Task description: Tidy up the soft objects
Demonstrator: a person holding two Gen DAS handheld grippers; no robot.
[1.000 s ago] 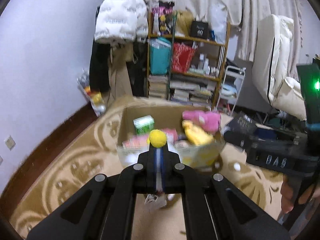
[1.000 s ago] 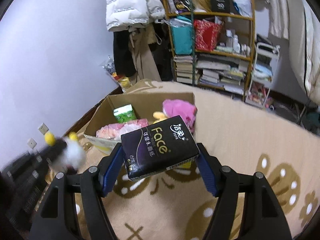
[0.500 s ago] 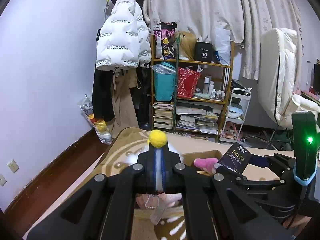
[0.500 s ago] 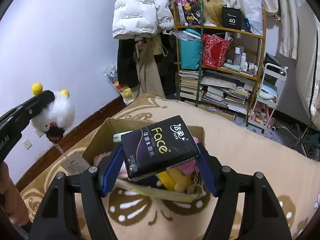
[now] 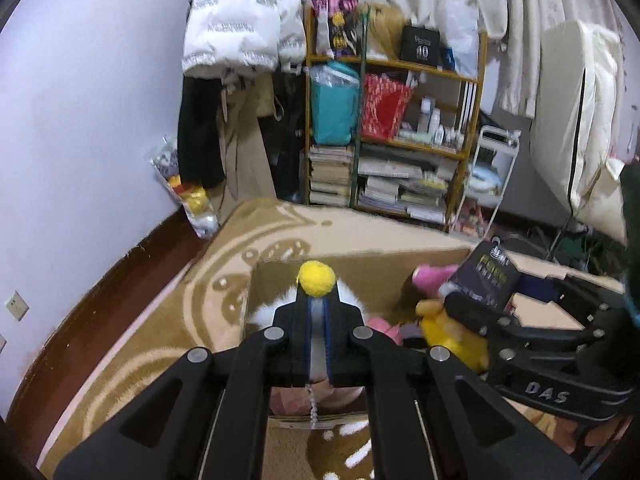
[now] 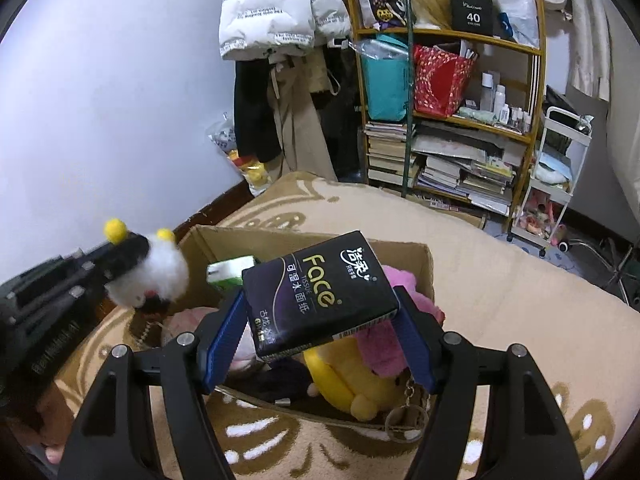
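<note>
Hovering over the cardboard box (image 6: 404, 250), the right gripper (image 6: 320, 320) pinches a glossy black tissue pack (image 6: 318, 294), long axis tilted up-left; the left gripper (image 5: 318, 320) clamps a fluffy white plush (image 6: 154, 276).

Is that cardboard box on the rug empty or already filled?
Partly filled: the open-topped cardboard box already holds a yellow plush, a pink plush and a green tissue pack.

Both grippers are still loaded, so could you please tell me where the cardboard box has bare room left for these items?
The box looks freest at its far left corner, between the green pack and the back wall. The near right side is crowded with the yellow plush and pink plush. The beige blanket right of the box lies bare.
</note>
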